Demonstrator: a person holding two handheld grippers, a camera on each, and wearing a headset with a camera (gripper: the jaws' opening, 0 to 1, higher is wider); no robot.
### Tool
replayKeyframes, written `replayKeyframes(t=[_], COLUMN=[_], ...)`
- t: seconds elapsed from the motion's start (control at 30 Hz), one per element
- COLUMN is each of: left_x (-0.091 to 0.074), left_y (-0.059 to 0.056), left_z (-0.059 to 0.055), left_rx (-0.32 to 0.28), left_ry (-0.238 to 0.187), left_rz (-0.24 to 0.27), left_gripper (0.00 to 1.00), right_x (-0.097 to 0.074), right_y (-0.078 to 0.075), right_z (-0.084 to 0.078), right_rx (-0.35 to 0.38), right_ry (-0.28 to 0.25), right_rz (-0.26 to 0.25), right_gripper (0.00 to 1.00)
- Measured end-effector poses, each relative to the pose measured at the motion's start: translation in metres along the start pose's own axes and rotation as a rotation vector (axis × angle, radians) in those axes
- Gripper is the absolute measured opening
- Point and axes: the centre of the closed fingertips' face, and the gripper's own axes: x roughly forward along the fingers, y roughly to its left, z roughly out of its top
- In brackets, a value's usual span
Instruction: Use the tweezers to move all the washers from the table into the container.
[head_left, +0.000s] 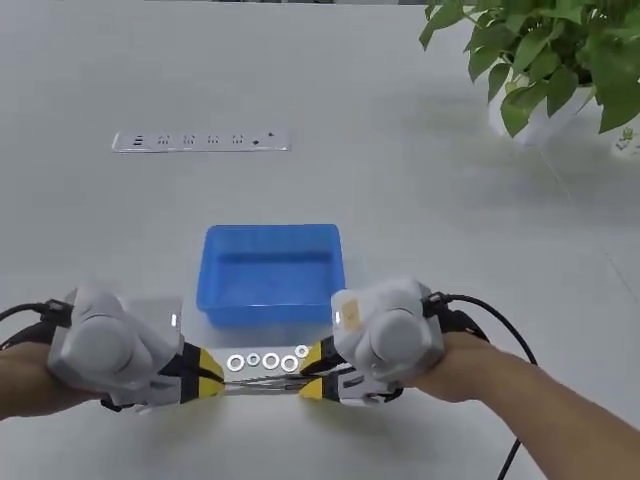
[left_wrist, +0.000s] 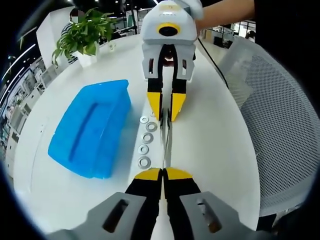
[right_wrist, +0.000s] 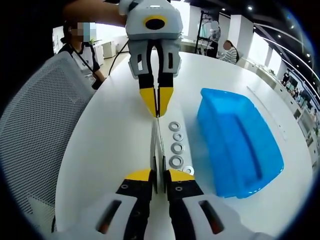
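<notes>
Tweezers (head_left: 262, 382) sit clamped at either end by the left tool (head_left: 214, 375) and right tool (head_left: 311, 373), beside five washers (head_left: 271, 360) and a blue container (head_left: 270, 233).

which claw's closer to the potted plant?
Right. The right claw grips the tweezers at the end toward the plant; the left claw grips the opposite end, farther off.

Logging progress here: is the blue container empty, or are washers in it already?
Empty: the blue container shows a bare floor, and five washers lie on the table beside it.
</notes>
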Motion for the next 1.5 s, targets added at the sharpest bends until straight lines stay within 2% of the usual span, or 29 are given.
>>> replayKeyframes(t=[0.27,0.47,0.73,1.03,1.5], left_x=[-0.007,-0.015,-0.028,-0.039,-0.047], left_y=[-0.003,-0.004,-0.006,-0.007,-0.009], left_z=[0.006,0.015,0.028,0.053,0.082], left_rx=[-0.007,-0.007,0.029,0.059,0.089], left_ry=[0.007,0.003,0.005,-0.019,-0.070], left_rz=[0.001,0.011,0.015,0.009,-0.002], left_gripper=[0.05,0.05,0.05,0.05,0.04], right_x=[0.001,0.003,0.005,0.003,0.002], right_y=[0.002,0.003,0.004,0.005,0.007], right_z=[0.001,0.003,0.010,0.016,0.028], right_rx=[-0.005,-0.014,-0.014,-0.004,0.028], right_ry=[0.006,0.010,-0.001,-0.026,-0.075], right_rz=[0.002,0.003,0.007,-0.007,-0.019], right_gripper=[0.14,0.15,0.14,0.13,0.13])
